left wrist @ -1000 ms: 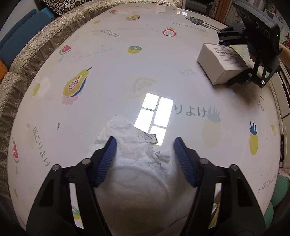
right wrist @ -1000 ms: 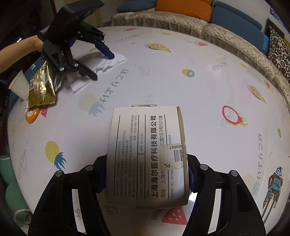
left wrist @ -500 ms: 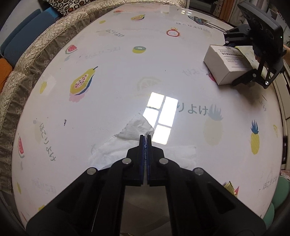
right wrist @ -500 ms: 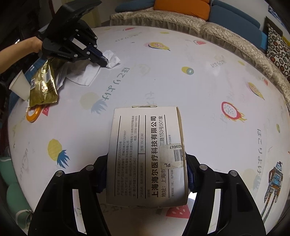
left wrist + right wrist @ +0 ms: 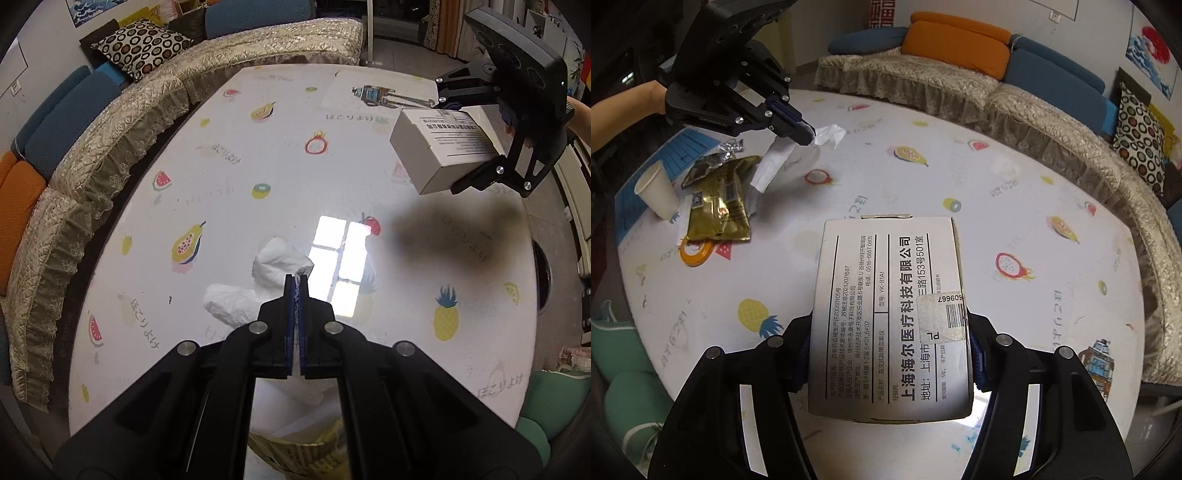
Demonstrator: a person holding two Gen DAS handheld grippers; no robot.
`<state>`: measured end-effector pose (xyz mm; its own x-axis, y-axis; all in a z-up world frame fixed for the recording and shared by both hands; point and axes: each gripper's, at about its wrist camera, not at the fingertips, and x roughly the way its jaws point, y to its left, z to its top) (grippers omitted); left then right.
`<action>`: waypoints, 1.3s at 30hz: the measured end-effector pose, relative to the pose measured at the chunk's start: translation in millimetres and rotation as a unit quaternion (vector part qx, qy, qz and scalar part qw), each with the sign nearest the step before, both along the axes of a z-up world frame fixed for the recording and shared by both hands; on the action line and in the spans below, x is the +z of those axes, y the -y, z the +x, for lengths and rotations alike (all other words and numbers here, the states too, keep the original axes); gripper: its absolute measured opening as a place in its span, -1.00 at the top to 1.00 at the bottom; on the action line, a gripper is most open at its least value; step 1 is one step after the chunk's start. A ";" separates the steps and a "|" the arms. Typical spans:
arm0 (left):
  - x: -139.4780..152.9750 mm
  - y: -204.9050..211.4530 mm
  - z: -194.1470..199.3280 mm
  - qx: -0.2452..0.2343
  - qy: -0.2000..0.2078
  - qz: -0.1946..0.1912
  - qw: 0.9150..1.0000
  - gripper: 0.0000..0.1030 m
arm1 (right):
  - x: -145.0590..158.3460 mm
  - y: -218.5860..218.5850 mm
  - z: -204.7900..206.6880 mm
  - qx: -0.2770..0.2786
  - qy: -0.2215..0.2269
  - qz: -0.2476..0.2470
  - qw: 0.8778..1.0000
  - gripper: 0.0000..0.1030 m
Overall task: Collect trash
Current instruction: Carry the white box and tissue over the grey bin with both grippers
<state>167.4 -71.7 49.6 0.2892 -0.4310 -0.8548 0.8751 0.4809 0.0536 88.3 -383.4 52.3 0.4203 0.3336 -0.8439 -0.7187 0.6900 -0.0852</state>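
My left gripper (image 5: 296,280) is shut on a crumpled white tissue (image 5: 273,269) and holds it above the table; the tissue hangs down to its left. It also shows in the right wrist view (image 5: 809,136), with the tissue (image 5: 829,134) at its tips. My right gripper (image 5: 890,350) is shut on a white cardboard box (image 5: 890,314) with printed Chinese text, lifted off the table. The box (image 5: 436,151) and right gripper (image 5: 472,147) show at the upper right of the left wrist view.
The round table (image 5: 1015,206) has a fruit-print cover. At its left lie a gold snack packet (image 5: 718,201), a white paper cup (image 5: 657,194), an orange tape ring (image 5: 696,253) and a blue sheet (image 5: 681,147). A quilted sofa (image 5: 1052,103) curves behind.
My left gripper shut on the tissue and lifted it off the table. My right gripper raised the box off the table.
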 end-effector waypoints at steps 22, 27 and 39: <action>93.2 103.9 -188.1 -0.112 0.019 -0.083 0.990 1.00 | 81.3 91.6 -221.5 -0.081 0.044 0.007 0.996 -0.23; 66.7 154.2 -243.8 -0.171 -0.007 -0.081 0.982 1.00 | 53.7 132.0 -278.3 -0.126 0.021 0.010 0.992 -0.23; -21.7 250.3 -344.3 -0.267 -0.056 -0.036 0.961 1.00 | -42.3 217.6 -379.3 -0.241 -0.058 0.029 0.969 -0.23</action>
